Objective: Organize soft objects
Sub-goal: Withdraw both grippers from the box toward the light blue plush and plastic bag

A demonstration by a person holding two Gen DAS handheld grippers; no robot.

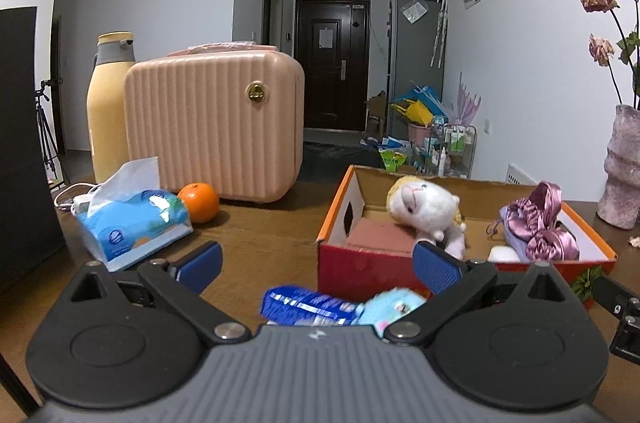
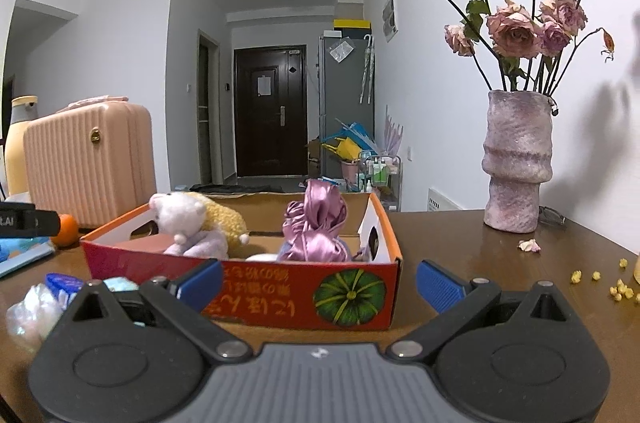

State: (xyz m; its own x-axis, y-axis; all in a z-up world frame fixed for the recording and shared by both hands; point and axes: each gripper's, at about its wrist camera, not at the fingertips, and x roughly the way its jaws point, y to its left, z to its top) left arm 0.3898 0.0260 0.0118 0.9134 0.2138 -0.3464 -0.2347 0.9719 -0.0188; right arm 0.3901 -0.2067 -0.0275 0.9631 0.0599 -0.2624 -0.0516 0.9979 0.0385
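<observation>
Two tongs, left tongs (image 1: 318, 259) and right tongs (image 2: 318, 281), gape; one box (image 2: 280, 287) holds one plush (image 2: 188, 223).

A brown wooden table (image 2: 472, 263) carries everything. In the left wrist view, a red cardboard box (image 1: 360, 267) with an orange rim sits toward 3 o'clock. A pink ribbed case (image 1: 212, 127) stands at 11 o'clock, with a yellow flask (image 1: 105, 111) just behind its left edge. An orange (image 1: 199, 202) rests at the case's foot, beside a blue tissue pack (image 1: 134, 225) at 9 o'clock. Near 6 o'clock, in front of the box, lie a blue packet (image 1: 304, 305) and a pale blue plush (image 1: 394, 303), touching each other. In the right wrist view, a mauve vase (image 2: 517, 163) stands at 2 o'clock, with a fallen petal (image 2: 529, 245) near its base and yellow crumbs (image 2: 618, 289) scattered toward 3 o'clock.
</observation>
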